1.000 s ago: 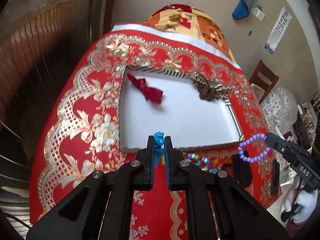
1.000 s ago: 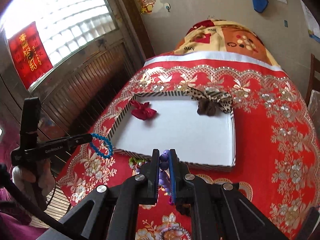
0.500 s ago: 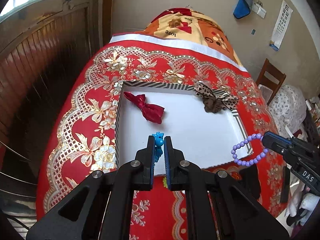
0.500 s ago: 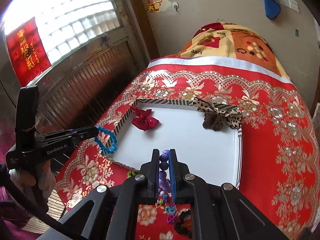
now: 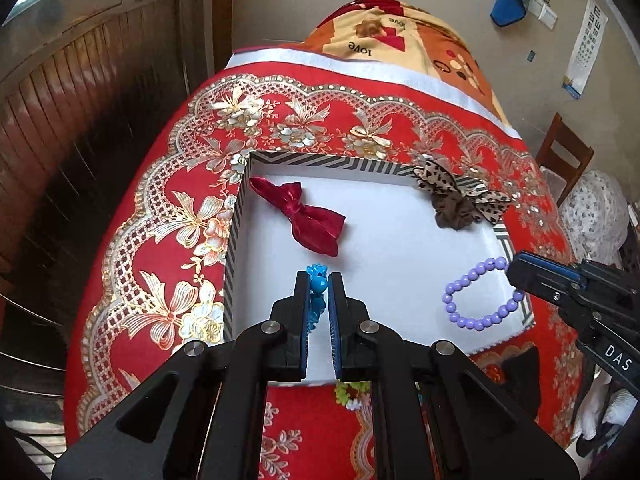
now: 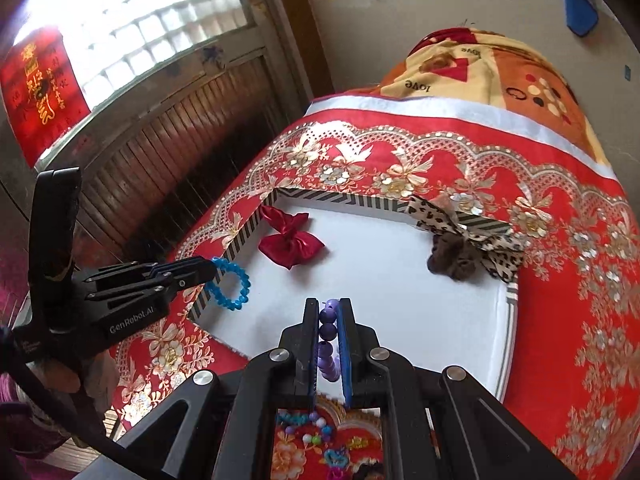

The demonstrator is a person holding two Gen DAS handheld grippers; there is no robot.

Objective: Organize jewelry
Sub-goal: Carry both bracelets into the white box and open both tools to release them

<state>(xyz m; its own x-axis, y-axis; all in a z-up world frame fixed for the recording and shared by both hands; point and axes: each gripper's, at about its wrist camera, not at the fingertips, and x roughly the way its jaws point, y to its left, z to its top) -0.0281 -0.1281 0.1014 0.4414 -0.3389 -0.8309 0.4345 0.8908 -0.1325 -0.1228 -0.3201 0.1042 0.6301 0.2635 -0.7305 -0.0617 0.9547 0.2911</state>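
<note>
Red and gold floral tablecloth (image 5: 168,240): spread over the whole table; the tray is borne on it, near the middle.

Patterned blanket (image 5: 400,40): heaped beyond the tray, against the wall at the far end of the table.

White tray (image 5: 392,240): shallow, square, with a black-and-white striped rim; taken as landmark for all entries below.

Left gripper (image 5: 318,284): held over the tray's near edge, towards its left side. Its fingers are pressed together on a blue bead bracelet (image 5: 317,276); in the right wrist view the bracelet (image 6: 232,284) is seen hanging as a ring from the fingertips, over the tray's near left corner.

Right gripper (image 6: 329,312): held over the tray's near edge, towards its right side. Its fingers are pinched on a purple bead bracelet (image 6: 328,340); in the left wrist view the bracelet (image 5: 480,294) is seen as an open loop hanging from the tips above the tray's near right part. Whether it touches the tray floor cannot be told.

Leopard-print bow with brown scrunchie (image 5: 460,200): laid in the tray's far right corner, the bow partly draped over the rim.

Red satin bow (image 5: 308,218): laid inside the tray, towards its far left corner, well apart from the leopard bow.

Loose mixed beads and small trinkets (image 6: 320,436): scattered on the tablecloth just outside the tray's near edge, partly hidden behind the right gripper.
</note>
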